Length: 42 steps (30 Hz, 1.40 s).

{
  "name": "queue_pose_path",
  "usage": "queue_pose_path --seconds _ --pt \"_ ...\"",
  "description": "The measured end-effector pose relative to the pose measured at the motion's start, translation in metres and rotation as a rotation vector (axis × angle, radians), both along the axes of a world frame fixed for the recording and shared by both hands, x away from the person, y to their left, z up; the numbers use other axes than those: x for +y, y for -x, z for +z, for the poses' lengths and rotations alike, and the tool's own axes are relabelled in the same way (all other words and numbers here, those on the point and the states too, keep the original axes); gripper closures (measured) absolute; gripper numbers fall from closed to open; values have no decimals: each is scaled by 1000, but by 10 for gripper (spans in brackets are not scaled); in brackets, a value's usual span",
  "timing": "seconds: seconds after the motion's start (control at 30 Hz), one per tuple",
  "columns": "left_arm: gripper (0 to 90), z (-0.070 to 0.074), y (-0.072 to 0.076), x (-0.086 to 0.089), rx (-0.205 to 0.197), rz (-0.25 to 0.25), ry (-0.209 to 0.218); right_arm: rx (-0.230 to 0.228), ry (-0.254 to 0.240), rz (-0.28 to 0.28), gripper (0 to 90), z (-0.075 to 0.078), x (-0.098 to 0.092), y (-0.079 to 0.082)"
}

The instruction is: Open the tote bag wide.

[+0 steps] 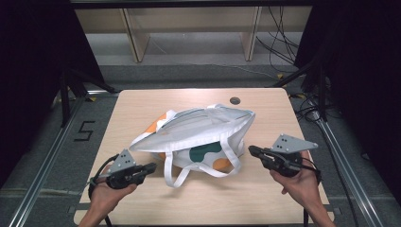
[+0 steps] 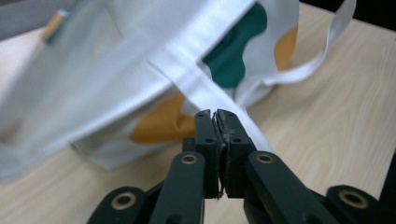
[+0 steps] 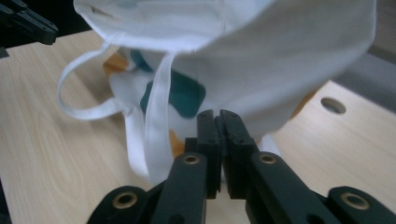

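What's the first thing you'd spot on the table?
A white tote bag with green and orange blobs sits mid-table, its handle flopping toward the person. A black gripper waits on each side, the left gripper and right gripper, both shut and empty.

Light wood table [image 1: 265, 189], round cable hole [image 1: 235, 100] near its far edge, right of centre. White tote bag [image 1: 198, 127] lies mid-table, orange and dark green blotches on it, mouth edge raised, looped handle [image 1: 176, 176] trailing toward the near side. Grey floor around the table, metal rails [image 1: 350, 177] along both sides. A "5" marking [image 1: 84, 131] on the floor to the left. Pale wooden shelf frame [image 1: 137, 38] at the far end. Black cables [image 1: 279, 33] hang far right. Dark curtains left and right.
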<state>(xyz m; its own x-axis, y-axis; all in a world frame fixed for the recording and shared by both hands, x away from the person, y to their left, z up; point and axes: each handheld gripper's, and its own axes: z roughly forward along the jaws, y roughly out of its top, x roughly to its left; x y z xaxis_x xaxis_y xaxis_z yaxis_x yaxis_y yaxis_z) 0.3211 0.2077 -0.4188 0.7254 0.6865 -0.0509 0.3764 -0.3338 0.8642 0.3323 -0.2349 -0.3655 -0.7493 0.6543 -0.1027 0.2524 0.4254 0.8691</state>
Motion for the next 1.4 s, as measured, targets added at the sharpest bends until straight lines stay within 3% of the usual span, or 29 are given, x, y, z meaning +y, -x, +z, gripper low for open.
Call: queue_pose_path --seconds 0.07,0.13,0.17,0.27,0.33,0.4,0.57,0.6,0.67,0.7,0.73,0.77,0.87,0.97,1.0,1.03,1.07,1.1,1.13,1.17,1.2,1.23,1.27,1.3,1.33,1.37,1.4 --pt "891 12 -13 1 -16 1 6 -26 -9 8 900 14 8 -8" --pt "891 18 -18 1 -28 6 -8 -24 1 16 900 18 10 -10" --pt "891 24 -24 0 -28 8 -1 -44 -2 27 900 29 18 -18" --pt "890 31 -31 -2 -32 2 1 -57 8 37 900 42 28 -28" --pt "889 35 -36 -4 -37 4 -4 -68 8 35 900 45 32 -32" --pt "887 37 -40 -6 -36 6 -6 -70 40 41 900 50 40 -42" --pt "883 42 -61 -10 -39 24 -10 -62 83 10 900 52 50 -63" --pt "884 43 -70 -11 -35 36 -9 -52 114 0 900 51 53 -75" --pt "884 43 -77 -11 -37 45 -2 -54 119 -11 900 50 55 -78" --pt "883 42 -88 -11 -38 66 0 -57 150 -44 900 46 57 -88" --pt "883 42 -88 -11 -38 66 0 -57 150 -44 900 46 57 -88" --pt "882 38 -103 -9 -16 94 15 -47 175 -63 900 41 55 -99" --pt "882 30 -116 -9 4 115 14 -26 209 -97 900 31 51 -111" --pt "889 9 -136 -8 64 141 26 79 228 -148 900 9 42 -128" --pt "891 9 -136 -8 64 141 26 79 228 -148 900 9 42 -128" --pt "891 -1 -145 -5 86 160 23 125 240 -150 900 -8 41 -136" --pt "892 -1 -145 -5 86 160 23 125 240 -150 900 -8 41 -136" --pt "893 -10 -153 -2 121 167 6 161 272 -165 900 -26 41 -142" --pt "893 -10 -153 -2 121 167 6 161 272 -165 900 -26 41 -142" --pt "894 -17 -158 -1 135 170 -12 205 275 -169 900 -44 39 -149" --pt "894 -26 -164 -2 172 172 -38 224 270 -167 900 -50 38 -152" --pt "894 -26 -164 -2 172 172 -38 257 263 -174 900 -58 37 -153" --pt "894 -33 -166 -5 182 174 -45 257 263 -174 900 -58 37 -153" --pt "895 -36 -166 -6 178 181 -34 280 261 -165 900 -68 38 -155" --pt "895 -34 -165 -6 177 168 -57 274 267 -174 900 -76 39 -155" --pt "894 -33 -163 -6 174 174 -47 285 288 -163 900 -73 40 -153" --pt "893 -31 -162 -6 175 176 -39 266 278 -170 900 -70 41 -152"
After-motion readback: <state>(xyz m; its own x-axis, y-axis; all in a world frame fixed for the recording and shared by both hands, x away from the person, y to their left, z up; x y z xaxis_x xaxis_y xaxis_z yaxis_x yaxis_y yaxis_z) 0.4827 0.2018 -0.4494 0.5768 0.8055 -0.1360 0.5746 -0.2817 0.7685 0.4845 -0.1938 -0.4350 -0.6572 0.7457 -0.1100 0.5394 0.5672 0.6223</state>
